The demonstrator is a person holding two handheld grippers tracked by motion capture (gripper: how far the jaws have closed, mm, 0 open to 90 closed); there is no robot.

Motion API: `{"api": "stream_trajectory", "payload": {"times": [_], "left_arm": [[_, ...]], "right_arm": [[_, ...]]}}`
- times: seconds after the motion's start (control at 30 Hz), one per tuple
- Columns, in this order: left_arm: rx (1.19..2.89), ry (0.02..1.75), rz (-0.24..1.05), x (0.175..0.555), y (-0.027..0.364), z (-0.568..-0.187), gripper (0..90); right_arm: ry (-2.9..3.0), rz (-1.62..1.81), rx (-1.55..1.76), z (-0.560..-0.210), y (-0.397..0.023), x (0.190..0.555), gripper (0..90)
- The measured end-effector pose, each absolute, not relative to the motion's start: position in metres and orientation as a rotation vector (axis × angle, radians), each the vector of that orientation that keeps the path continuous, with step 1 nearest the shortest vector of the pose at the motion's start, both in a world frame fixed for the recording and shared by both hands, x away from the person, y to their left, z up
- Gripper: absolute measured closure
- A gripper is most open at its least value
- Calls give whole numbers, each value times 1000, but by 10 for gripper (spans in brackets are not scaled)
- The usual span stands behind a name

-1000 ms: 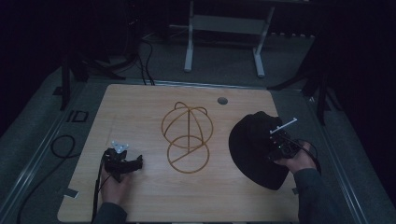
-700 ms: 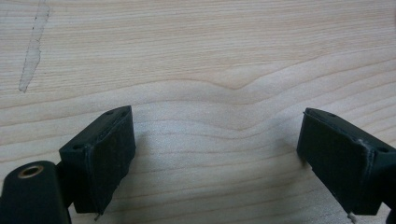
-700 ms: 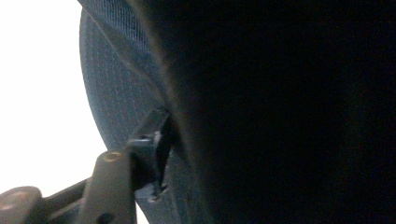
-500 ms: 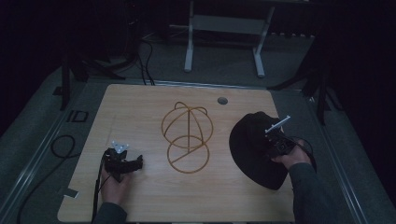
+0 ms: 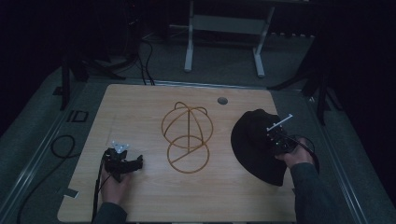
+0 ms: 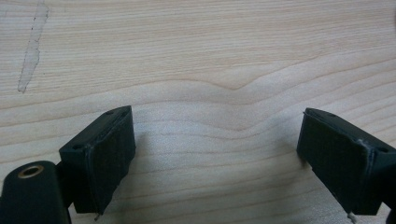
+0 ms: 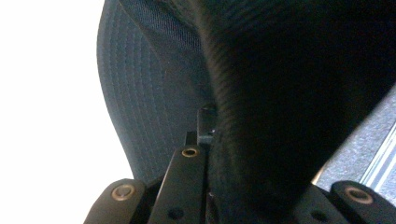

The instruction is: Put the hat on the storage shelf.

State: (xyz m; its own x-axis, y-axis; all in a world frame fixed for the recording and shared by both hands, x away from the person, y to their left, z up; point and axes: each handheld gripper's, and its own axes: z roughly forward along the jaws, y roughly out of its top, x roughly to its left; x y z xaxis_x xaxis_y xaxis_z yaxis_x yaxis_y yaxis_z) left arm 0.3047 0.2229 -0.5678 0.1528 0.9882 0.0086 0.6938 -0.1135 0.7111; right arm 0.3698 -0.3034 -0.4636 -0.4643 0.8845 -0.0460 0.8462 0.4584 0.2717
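A black brimmed hat (image 5: 254, 140) lies on the right side of the wooden table (image 5: 140, 107). My right gripper (image 5: 272, 136) rests on its crown, and its jaws have just been closing. In the right gripper view my right gripper (image 7: 208, 126) is shut, pinching a fold of the hat's dark fabric (image 7: 280, 93). A golden wire hat frame (image 5: 187, 135) stands at the table's middle. My left gripper (image 5: 138, 163) sits at the front left, pointing toward the frame. Seen from the left gripper view, my left gripper (image 6: 229, 158) is open over bare wood with nothing between its jaws.
A round cable hole (image 5: 222, 100) sits near the table's far edge. A black cable (image 5: 60, 144) loops on the floor at the left. A white metal stand (image 5: 224, 23) is behind the table. Bare wood lies between the left gripper and the frame.
The right gripper's jaws have closed on the hat's crown. Both hands stay where they were, and the hat and frame have not shifted.
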Motion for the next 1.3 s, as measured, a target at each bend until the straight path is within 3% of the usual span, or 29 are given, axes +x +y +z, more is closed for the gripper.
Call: {"api": "stream_trajectory", "payload": {"times": [1.3], "left_arm": [[1869,1597,678,305,223,-568,119]], "right_arm": [[2500,493,1273,-408,-274,349,880]]}}
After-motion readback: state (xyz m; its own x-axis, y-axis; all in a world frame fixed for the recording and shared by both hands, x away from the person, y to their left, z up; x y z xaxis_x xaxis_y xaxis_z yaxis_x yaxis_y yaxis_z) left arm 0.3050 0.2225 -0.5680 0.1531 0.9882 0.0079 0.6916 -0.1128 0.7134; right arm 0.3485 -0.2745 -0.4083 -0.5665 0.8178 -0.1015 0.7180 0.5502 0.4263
